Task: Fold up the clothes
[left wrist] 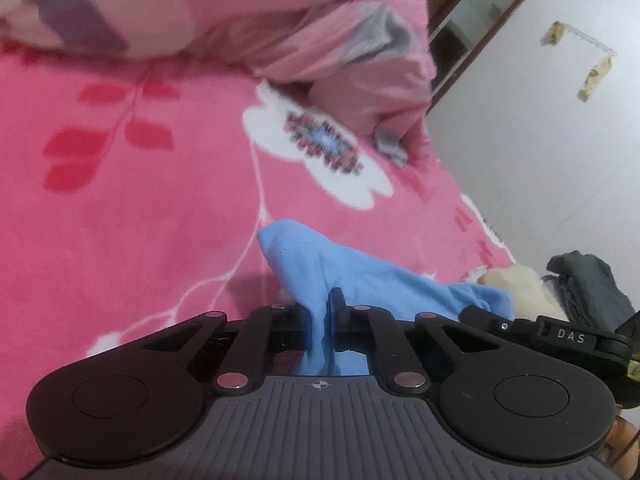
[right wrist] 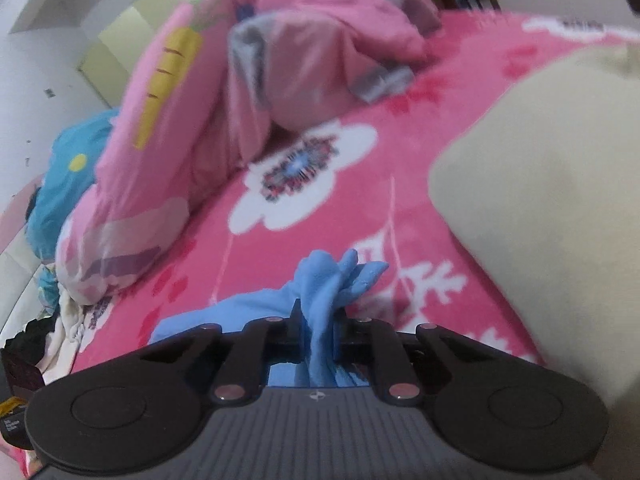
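Left view, my left hand-held gripper [left wrist: 320, 312] clamped on a blue cloth [left wrist: 360, 276] over the pink flowered bed [left wrist: 120, 200], right view, my right hand-held gripper [right wrist: 320, 320] pinching the same cloth's bunched edge, cream pillow [right wrist: 540, 200] beside

Bed covered by pink blanket [left wrist: 120, 200] with white flower print, filling frame centre. Pale pink quilt [right wrist: 192, 128] with carrot motif bunched at upper left. White wall [left wrist: 540, 140] at right; dark-framed doorway [left wrist: 472, 28] upper right. Both views blurred.
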